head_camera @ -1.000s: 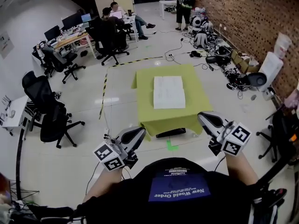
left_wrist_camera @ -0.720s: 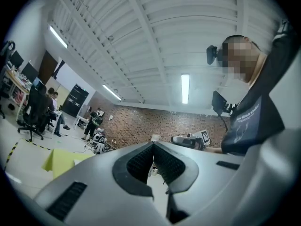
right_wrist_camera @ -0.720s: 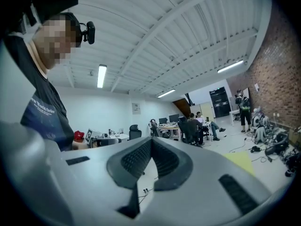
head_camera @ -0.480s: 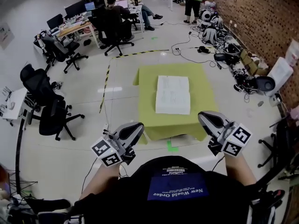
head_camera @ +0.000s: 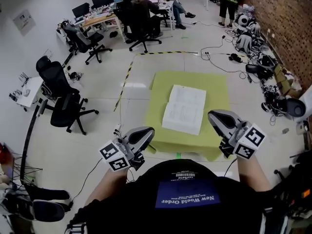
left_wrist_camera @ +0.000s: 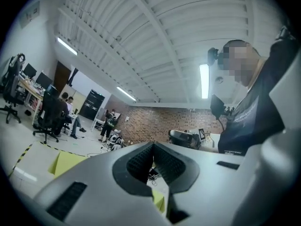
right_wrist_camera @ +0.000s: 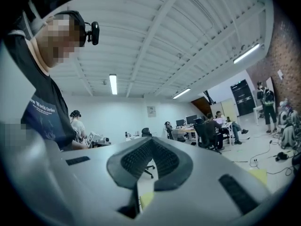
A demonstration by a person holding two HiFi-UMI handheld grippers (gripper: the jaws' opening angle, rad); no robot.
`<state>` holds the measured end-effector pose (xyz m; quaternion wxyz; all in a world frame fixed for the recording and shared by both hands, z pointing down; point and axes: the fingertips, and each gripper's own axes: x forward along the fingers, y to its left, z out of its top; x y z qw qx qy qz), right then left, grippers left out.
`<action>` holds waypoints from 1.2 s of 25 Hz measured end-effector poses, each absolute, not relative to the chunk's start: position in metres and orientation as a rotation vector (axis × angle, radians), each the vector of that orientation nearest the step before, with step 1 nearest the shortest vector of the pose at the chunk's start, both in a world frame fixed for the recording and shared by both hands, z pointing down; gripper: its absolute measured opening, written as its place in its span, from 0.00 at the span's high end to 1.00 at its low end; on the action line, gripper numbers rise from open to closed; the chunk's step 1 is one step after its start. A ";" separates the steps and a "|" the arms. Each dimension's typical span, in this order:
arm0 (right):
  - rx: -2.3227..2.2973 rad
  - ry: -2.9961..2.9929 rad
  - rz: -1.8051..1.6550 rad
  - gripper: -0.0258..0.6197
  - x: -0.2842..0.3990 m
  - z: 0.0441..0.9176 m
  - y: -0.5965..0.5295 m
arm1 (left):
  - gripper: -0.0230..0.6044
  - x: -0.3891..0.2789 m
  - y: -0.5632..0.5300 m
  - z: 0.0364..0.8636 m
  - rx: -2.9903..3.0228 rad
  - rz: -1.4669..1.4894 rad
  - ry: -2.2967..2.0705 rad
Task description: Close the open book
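An open book (head_camera: 184, 109) with white pages lies flat on a low table under a yellow-green cloth (head_camera: 218, 89), seen in the head view. My left gripper (head_camera: 146, 132) hangs short of the table's near left corner, jaws shut and empty. My right gripper (head_camera: 214, 117) is over the table's near right edge, also shut with nothing in it. Neither touches the book. In the left gripper view the shut gripper (left_wrist_camera: 152, 149) points level past a corner of the cloth (left_wrist_camera: 66, 161). The right gripper view shows its shut gripper (right_wrist_camera: 149, 147) aimed across the room.
Black office chairs (head_camera: 66, 106) stand on the floor to the left. Desks with seated people (head_camera: 141, 4) are at the back. Cables and bags (head_camera: 263, 65) lie along the brick wall on the right. Yellow-black tape (head_camera: 124, 79) runs across the floor.
I have come closer to the table; the book and cloth now sit nearer and larger in the head view. Both grippers have moved forward and stayed shut.
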<state>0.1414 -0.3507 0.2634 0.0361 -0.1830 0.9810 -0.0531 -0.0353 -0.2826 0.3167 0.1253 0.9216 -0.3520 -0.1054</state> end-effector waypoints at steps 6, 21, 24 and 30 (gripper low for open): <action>-0.542 3.030 -0.210 0.98 0.121 0.279 -0.390 | 0.95 -0.051 -0.324 0.335 2.668 -0.265 -1.015; -0.816 2.944 -0.237 0.98 0.026 0.270 -0.472 | 0.95 -0.156 -0.471 0.395 2.791 -0.090 -0.746; -0.794 2.952 -0.255 0.98 0.037 0.279 -0.481 | 0.95 -0.143 -0.487 0.409 2.785 -0.045 -0.747; -0.713 2.965 -0.295 0.89 0.074 0.306 -0.511 | 0.95 -0.099 -0.497 0.441 2.758 0.075 -0.815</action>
